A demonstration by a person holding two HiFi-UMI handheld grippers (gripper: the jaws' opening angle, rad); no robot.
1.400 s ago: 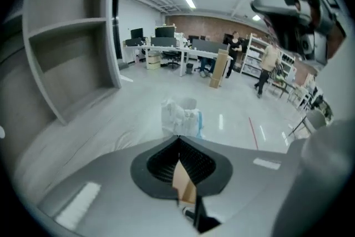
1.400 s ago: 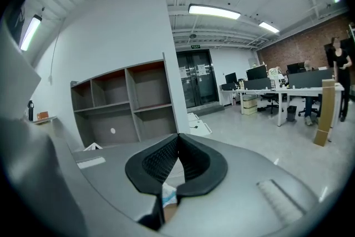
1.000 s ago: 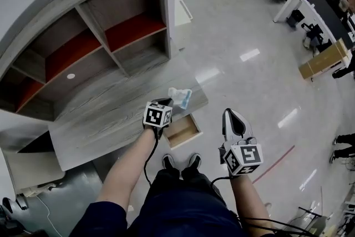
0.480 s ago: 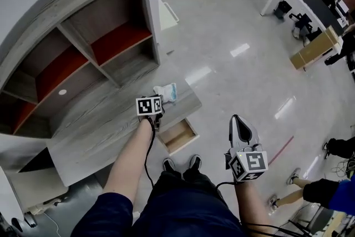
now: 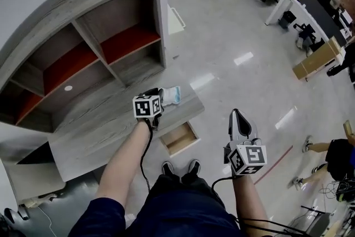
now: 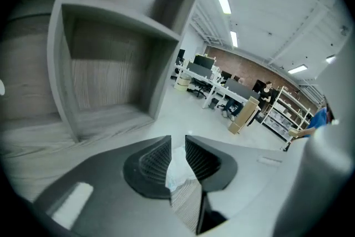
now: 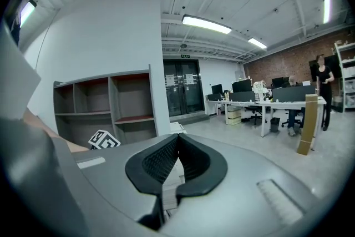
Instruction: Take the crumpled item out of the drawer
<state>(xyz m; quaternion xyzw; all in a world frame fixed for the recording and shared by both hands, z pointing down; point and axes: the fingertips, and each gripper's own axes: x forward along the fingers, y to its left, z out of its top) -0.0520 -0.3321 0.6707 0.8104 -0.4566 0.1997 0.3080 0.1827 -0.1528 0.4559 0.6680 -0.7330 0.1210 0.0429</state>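
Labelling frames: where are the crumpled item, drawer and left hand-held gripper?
crumpled item (image 5: 171,95), head view, its middle.
drawer (image 5: 179,139), head view, bare floor.
left hand-held gripper (image 6: 178,142), left gripper view, between fingertips.

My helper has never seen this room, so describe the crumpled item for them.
Find the grey wooden desk below the shelf unit. Near its end, above the open drawer, the left hand-held gripper pinches the crumpled item: the only white-and-blue, wrinkled thing there.

Open-plan office: desk rows (image 7: 260,101), monitors (image 7: 242,86).
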